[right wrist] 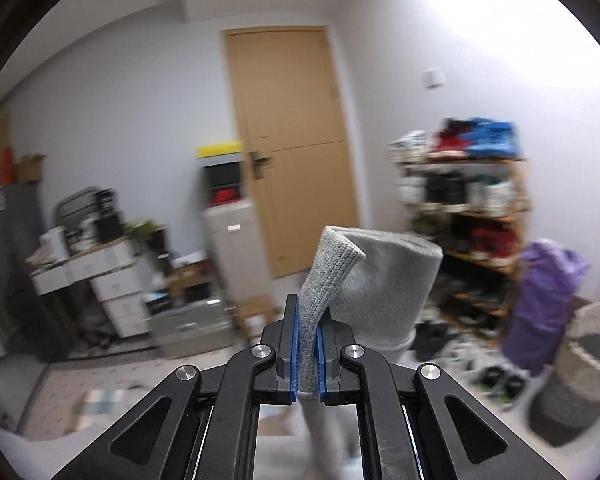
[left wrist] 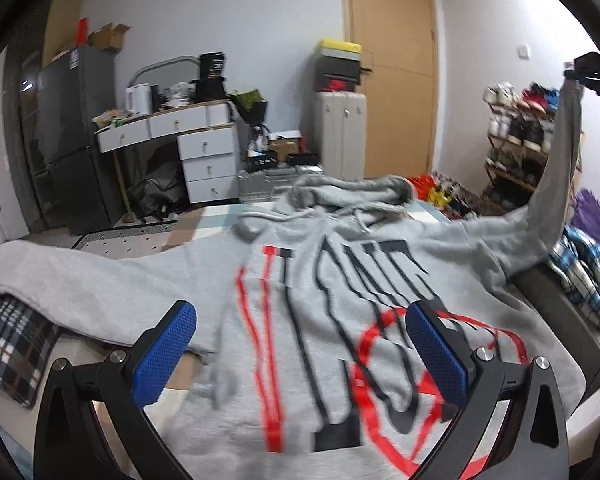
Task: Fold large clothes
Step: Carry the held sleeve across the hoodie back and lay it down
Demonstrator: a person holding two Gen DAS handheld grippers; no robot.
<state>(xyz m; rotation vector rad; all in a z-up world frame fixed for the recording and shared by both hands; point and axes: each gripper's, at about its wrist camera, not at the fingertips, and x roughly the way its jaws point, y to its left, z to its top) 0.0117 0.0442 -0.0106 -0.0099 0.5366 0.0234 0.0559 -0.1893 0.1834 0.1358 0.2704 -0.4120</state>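
Note:
A grey hoodie (left wrist: 340,280) with black and red print lies spread face up on the table, hood at the far end. My left gripper (left wrist: 300,344) is open and empty, hovering over the hoodie's lower chest. My right gripper (right wrist: 308,344) is shut on the ribbed cuff (right wrist: 332,272) of the hoodie's right sleeve and holds it high in the air. In the left wrist view the lifted sleeve (left wrist: 560,168) rises to the right gripper (left wrist: 592,76) at the upper right. The left sleeve (left wrist: 80,280) lies flat to the left.
A plaid cloth (left wrist: 16,352) lies under the left sleeve and another plaid garment (left wrist: 584,272) at the table's right edge. Beyond stand a white desk (left wrist: 180,140), a dark fridge (left wrist: 68,128), a wooden door (right wrist: 292,152), a shoe rack (right wrist: 468,208), a purple bag (right wrist: 540,304) and a basket (right wrist: 584,364).

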